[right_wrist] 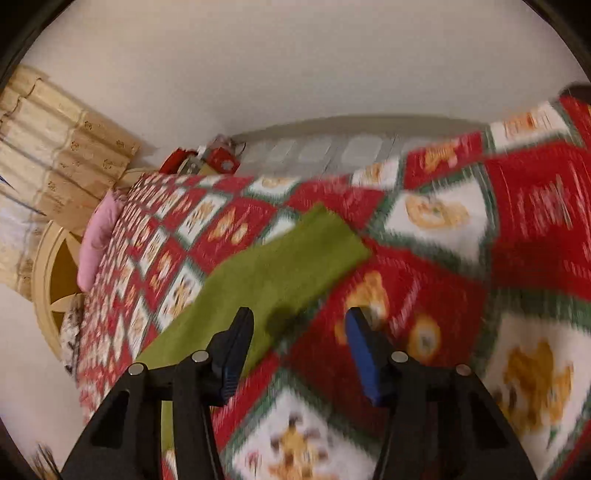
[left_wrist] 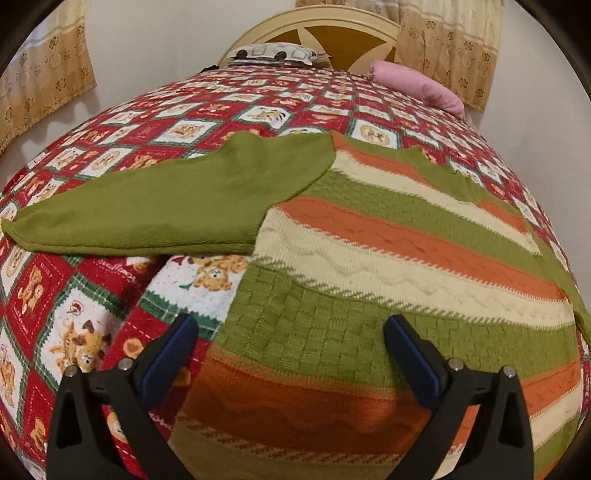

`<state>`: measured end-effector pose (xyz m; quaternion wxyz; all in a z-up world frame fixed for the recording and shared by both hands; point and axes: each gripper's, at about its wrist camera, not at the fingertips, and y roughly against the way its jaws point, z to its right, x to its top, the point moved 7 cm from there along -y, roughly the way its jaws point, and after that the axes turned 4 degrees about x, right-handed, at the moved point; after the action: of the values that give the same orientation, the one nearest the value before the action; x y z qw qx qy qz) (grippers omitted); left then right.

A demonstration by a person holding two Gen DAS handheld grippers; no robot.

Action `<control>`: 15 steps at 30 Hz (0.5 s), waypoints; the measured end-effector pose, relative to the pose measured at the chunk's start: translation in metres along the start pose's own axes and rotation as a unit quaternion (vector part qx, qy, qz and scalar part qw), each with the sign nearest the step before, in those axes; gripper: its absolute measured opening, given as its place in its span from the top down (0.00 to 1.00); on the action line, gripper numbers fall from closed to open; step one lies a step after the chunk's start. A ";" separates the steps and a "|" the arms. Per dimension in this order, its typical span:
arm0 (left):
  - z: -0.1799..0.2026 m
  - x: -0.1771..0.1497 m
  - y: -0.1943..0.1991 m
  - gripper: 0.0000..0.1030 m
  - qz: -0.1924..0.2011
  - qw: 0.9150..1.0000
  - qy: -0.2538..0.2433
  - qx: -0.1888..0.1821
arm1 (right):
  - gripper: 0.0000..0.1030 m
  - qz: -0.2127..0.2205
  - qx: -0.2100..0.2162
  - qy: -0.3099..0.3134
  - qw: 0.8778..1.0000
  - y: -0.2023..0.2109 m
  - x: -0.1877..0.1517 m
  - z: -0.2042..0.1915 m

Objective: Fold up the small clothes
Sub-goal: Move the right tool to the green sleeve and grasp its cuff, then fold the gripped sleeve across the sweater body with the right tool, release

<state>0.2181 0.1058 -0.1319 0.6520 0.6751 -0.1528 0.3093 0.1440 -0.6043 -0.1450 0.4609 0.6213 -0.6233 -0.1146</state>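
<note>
A knitted sweater [left_wrist: 388, 258] with green, orange and cream stripes lies flat on the bed. One plain green sleeve [left_wrist: 166, 206] stretches out to the left in the left wrist view. My left gripper [left_wrist: 291, 325] hovers open and wide over the sweater's lower left edge, with nothing between its fingers. The right wrist view is blurred. There my right gripper [right_wrist: 300, 314] stands open just above the bedspread, its left finger [right_wrist: 240, 332] over the edge of a green sleeve [right_wrist: 280, 266], its right finger [right_wrist: 360, 350] over the quilt. The pads are not pressing on any cloth.
The bed carries a red patchwork quilt [left_wrist: 110, 332] with bear pictures. A pink pillow [left_wrist: 417, 86], a patterned pillow [left_wrist: 273, 53] and a cream headboard [left_wrist: 325, 22] are at the far end. Beige curtains [left_wrist: 44, 81] hang on both sides. Small items [right_wrist: 207, 158] lie by the wall.
</note>
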 end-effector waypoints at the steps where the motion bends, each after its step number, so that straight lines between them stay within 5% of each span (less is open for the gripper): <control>1: 0.000 0.000 0.000 0.00 -0.001 1.000 0.000 -0.001 | 0.48 -0.001 -0.003 -0.002 1.000 -0.005 0.003 -0.001; 4: 0.001 0.001 -0.002 0.00 -0.001 1.000 0.000 0.000 | 0.58 0.000 -0.014 0.012 1.000 -0.013 0.007 -0.002; 6: 0.001 0.001 -0.002 0.00 -0.001 1.000 0.000 0.000 | 0.88 -0.006 -0.012 0.027 1.000 -0.017 0.007 -0.002; 15: 0.001 0.001 -0.003 0.00 -0.001 1.000 0.000 0.000 | 0.92 0.021 0.035 0.061 0.997 0.019 0.018 -0.033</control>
<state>0.2211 0.1051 -0.1334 0.6528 0.6749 -0.1519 0.3087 0.1583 -0.6022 -0.1055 0.4782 0.6300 -0.6102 -0.0448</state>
